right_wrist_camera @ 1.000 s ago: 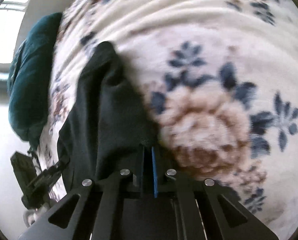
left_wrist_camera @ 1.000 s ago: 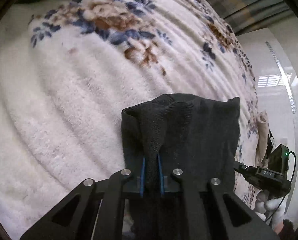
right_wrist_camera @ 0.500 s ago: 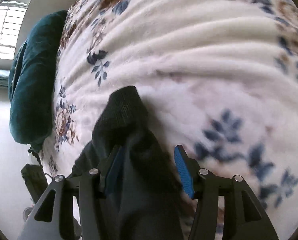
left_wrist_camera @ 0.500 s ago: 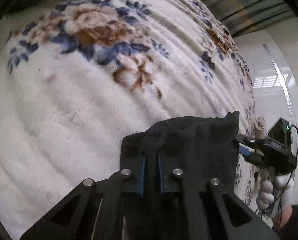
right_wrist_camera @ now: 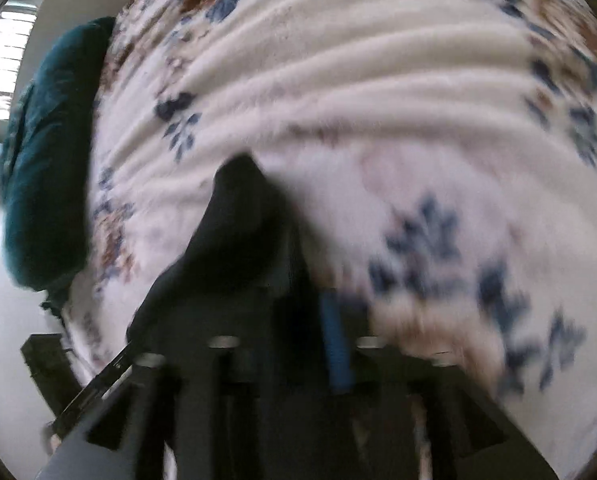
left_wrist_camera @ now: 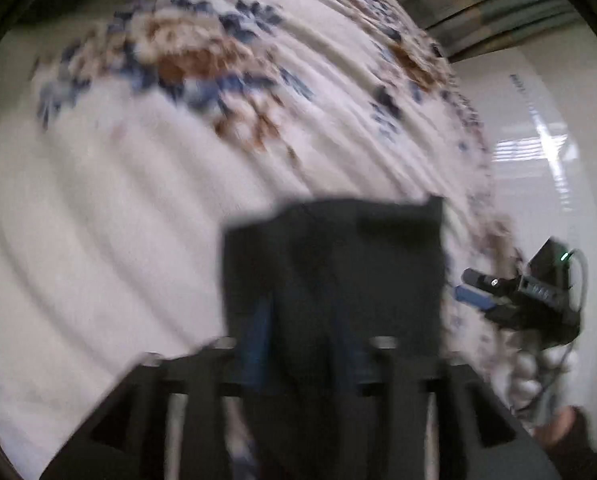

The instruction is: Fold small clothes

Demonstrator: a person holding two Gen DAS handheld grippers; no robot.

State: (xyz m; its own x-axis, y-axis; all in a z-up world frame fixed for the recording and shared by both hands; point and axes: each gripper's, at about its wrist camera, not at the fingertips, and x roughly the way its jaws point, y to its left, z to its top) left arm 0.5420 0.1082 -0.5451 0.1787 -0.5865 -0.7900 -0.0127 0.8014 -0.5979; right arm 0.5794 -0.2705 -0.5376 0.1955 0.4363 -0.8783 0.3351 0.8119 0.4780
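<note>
Both claws sit at the dark cloth (left_wrist_camera: 334,264) lying on the flowered blanket (left_wrist_camera: 138,208). In the left wrist view the left claw (left_wrist_camera: 304,344) has its blue pads parted with dark cloth between them; the picture is smeared, so I cannot tell whether they grip it or merely straddle it. That view alone shows the cloth as a flat, roughly square fold with a pointed corner at its far right, and just beyond that corner the right claw (left_wrist_camera: 472,288) seen from outside, one blue pad and one black finger apart, with a gloved hand (left_wrist_camera: 538,364) under it and a small green light on its body.

The right wrist view shows the same cloth (right_wrist_camera: 234,248) from its edge, as a dark ridge that rises to a rounded tip. Only one blue pad (right_wrist_camera: 336,344) of the right claw (right_wrist_camera: 298,336) shows, with the cloth on its left side; the other finger is hidden in the dark, so its grip cannot be judged here. This view alone shows a dark green cushion (right_wrist_camera: 46,168) at the blanket's left edge and a bright window behind it.

Half a second ago the left pads were pinched close on a bunched ridge of cloth; now they stand wider. The right pads were spread wide then, and now stand closer
</note>
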